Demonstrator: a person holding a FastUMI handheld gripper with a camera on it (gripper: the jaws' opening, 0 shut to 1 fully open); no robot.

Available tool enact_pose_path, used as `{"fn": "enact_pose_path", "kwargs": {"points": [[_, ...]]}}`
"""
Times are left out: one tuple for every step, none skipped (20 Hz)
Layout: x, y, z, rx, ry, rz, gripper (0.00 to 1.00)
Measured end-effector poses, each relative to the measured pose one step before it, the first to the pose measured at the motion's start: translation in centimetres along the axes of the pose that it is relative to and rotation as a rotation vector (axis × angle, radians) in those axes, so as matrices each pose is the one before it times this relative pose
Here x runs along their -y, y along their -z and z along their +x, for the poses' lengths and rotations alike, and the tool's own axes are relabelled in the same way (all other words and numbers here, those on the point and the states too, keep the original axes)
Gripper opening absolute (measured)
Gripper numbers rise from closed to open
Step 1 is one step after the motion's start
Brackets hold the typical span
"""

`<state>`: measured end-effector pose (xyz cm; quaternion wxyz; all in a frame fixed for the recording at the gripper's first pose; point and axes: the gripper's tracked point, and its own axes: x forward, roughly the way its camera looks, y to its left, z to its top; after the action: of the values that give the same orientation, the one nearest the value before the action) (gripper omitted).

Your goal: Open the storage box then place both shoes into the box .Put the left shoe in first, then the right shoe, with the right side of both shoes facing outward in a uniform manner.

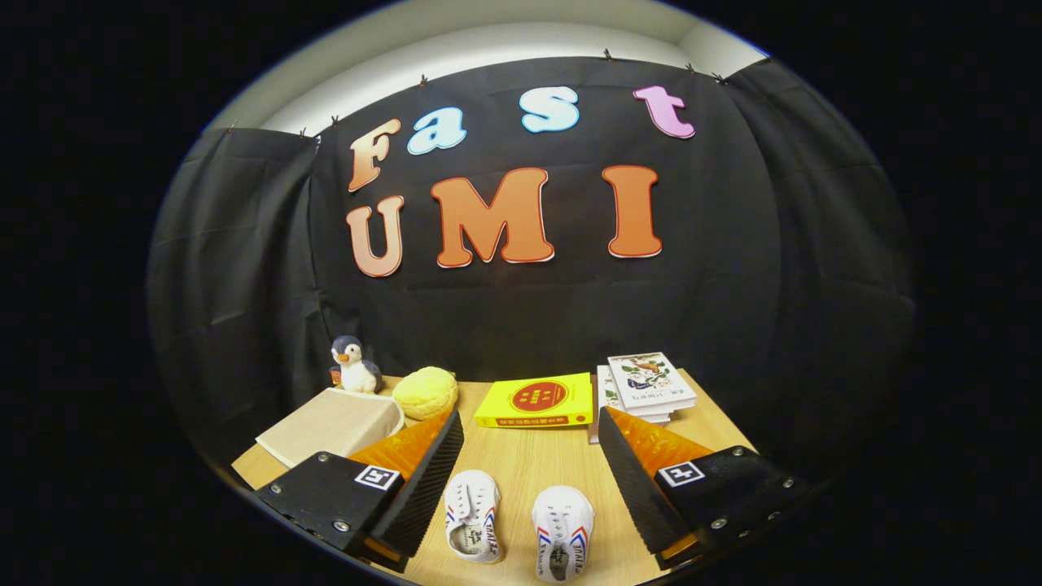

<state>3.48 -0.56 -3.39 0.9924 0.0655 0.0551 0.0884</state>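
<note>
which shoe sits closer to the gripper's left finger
The shoe beside the left finger; the other shoe lies nearer the right finger. The hand-held gripper is open.

Closed beige storage box [332,423]; white shoes [472,516] upright.

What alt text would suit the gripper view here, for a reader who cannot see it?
The open tongs hover over a wooden table, with two white shoes lying side by side between the fingers. To one side lies a beige storage box; farther off are a penguin toy, a yellow plush, a yellow book and stacked books.
</note>
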Motion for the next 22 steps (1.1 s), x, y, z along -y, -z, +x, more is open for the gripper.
{"fn": "enact_pose_path", "kwargs": {"points": [[-0.684, 0.376, 0.336, -0.01342, -0.01864, 0.02427, 0.99], [-0.377, 0.586, 0.439, -0.01007, -0.01281, 0.02704, 0.99], [-0.549, 0.541, 0.471, -0.01517, -0.01753, 0.02392, 0.99], [-0.52, 0.835, 0.436, -0.01746, -0.01603, 0.02605, 0.99], [-0.618, 0.678, 0.519, -0.01845, -0.02114, 0.02996, 0.98], [-0.797, 0.781, 0.629, -0.02265, -0.02885, 0.03596, 0.98], [-0.724, 0.862, 0.68, -0.03008, -0.02759, 0.03848, 0.98], [-0.697, 0.89, 0.591, -0.03265, -0.0341, 0.03777, 0.98], [-0.721, 0.803, 0.736, -0.03408, -0.03394, 0.04164, 0.98], [-0.628, 0.906, 0.686, -0.03763, -0.03151, 0.04462, 0.98], [-0.627, 0.885, 0.774, -0.03805, -0.03184, 0.04501, 0.98], [-0.501, 0.853, 0.761, -0.03885, -0.03115, 0.04421, 0.98], [-0.47, 0.818, 0.811, -0.04025, -0.02769, 0.04752, 0.98], [-0.558, 1.047, 0.551, -0.04005, -0.03018, 0.03601, 0.98], [-0.424, 0.817, 0.787, -0.03159, -0.02643, 0.02829, 0.99], [-0.505, 0.435, 0.954, -0.02259, -0.02715, 0.02699, 0.98], [-0.476, 0.311, 0.949, -0.01854, -0.03305, 0.0239, 0.98], [-0.148, 0.552, 0.921, -0.02162, -0.01657, 0.0232, 0.99], [-0.196, 0.439, 0.978, -0.02513, -0.01967, 0.0185, 0.98], [-0.306, 0.466, 0.851, -0.02545, -0.02459, 0.02316, 0.98], [-0.323, 0.39, 0.867, -0.02867, -0.02814, 0.02716, 0.98], [-0.199, 0.486, 0.96, -0.02536, -0.02594, 0.02599, 0.98]]}}
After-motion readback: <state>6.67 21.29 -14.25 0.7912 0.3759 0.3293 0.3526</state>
